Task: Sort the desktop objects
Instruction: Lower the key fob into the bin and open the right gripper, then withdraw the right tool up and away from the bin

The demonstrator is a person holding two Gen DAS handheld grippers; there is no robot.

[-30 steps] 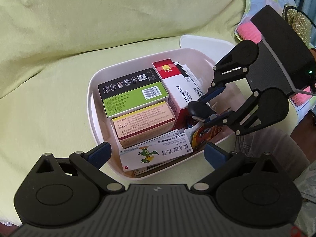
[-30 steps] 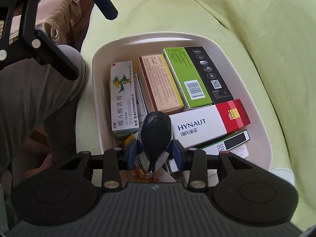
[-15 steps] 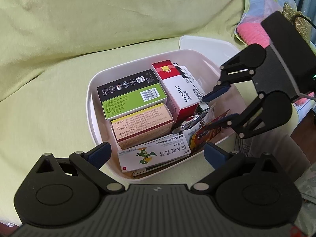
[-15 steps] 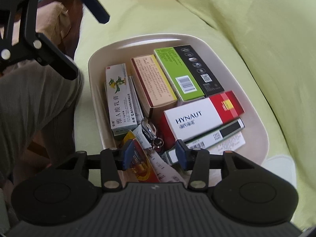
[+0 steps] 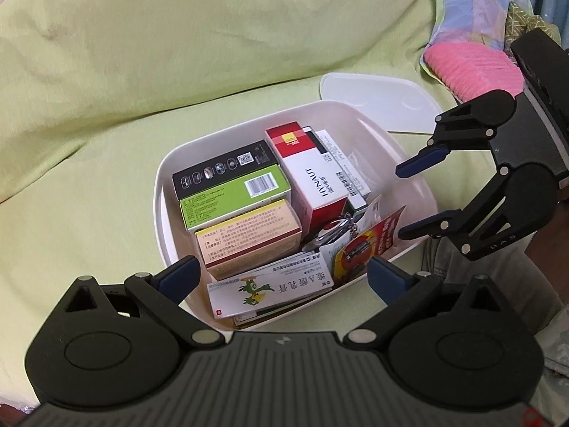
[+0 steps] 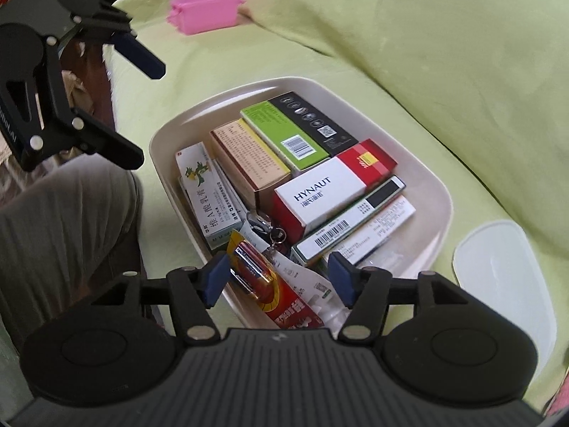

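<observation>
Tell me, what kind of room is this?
Probably a home living room: a sofa draped in yellow-green cloth, a patchwork cushion, and a white plastic tub of medicine boxes sitting on the seat.

Boxes (image 5: 245,195) packed in bin (image 5: 161,192) on sofa (image 5: 89,185); lid (image 5: 377,101) beside bin, possibly touching.

The white bin (image 5: 167,192) is viewed closely from above by both wrist cameras, from opposite ends; its medicine boxes (image 6: 334,192) are shared by both views.
</observation>
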